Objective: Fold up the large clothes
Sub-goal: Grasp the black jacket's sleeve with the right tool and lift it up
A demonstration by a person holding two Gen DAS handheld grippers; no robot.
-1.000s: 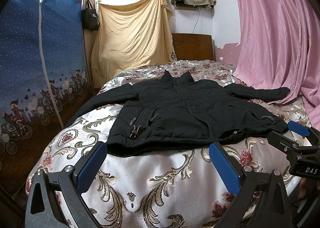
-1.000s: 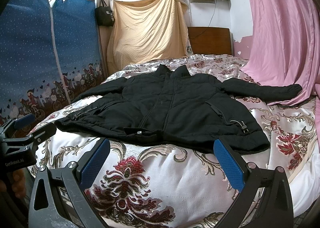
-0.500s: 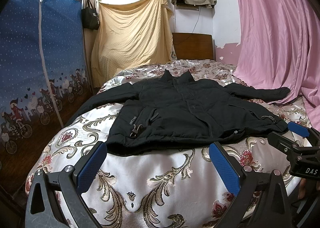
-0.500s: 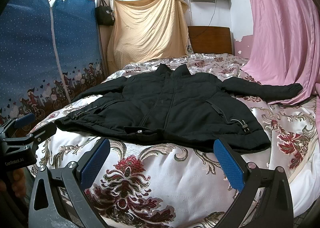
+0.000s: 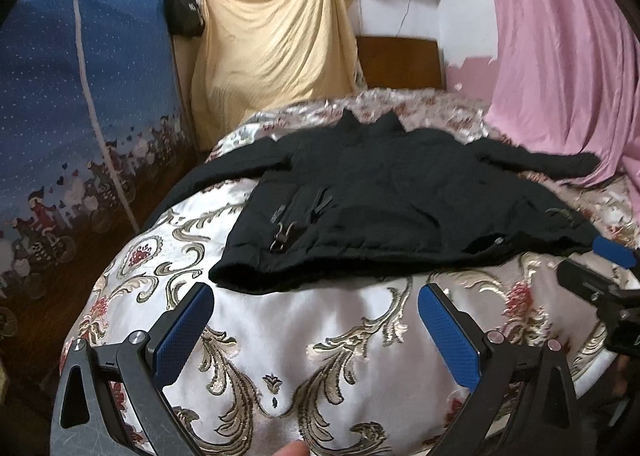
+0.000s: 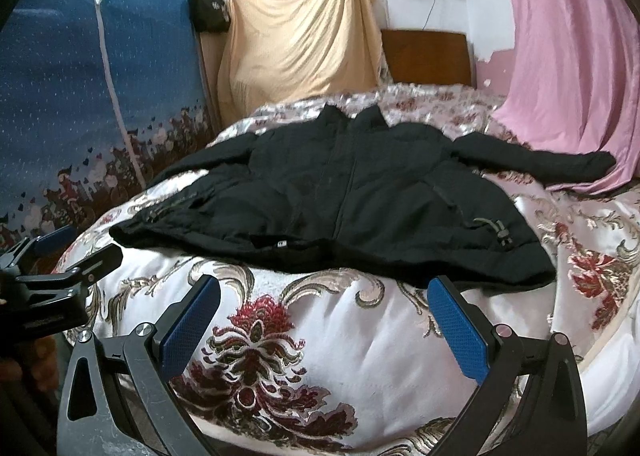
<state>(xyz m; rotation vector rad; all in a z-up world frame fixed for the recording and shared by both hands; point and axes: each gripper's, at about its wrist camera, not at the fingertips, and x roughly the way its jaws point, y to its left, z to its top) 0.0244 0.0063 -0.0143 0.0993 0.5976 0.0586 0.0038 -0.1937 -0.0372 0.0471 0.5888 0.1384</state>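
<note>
A black jacket [image 5: 400,192] lies spread flat, front up, on the bed [image 5: 320,356], its collar pointing toward the wooden headboard [image 5: 400,60] and its hem toward the cameras. One sleeve stretches out toward the blue patterned wardrobe [image 5: 80,96] on the left, the other toward the pink curtain [image 5: 560,56] on the right, where the cuff rests beside the draped cloth. The zip runs down the middle of the jacket, clearest in the right wrist view, and a drawcord toggle [image 6: 502,234] sits near the hem's right corner. The bed is covered with a shiny floral bedspread [image 6: 360,336] in cream, gold and red. The left gripper [image 5: 316,330] hovers just short of the hem near its left corner, jaws spread wide and holding nothing, the blue pads [image 5: 184,332] clear of the fabric. The right gripper [image 6: 324,320] hangs before the hem's right part, jaws likewise spread wide and empty. Each gripper shows at the edge of the other's view. Behind the bed a yellow sheet [image 5: 276,36] hangs on the wall, with a black bag [image 5: 184,12] hung beside it.
</note>
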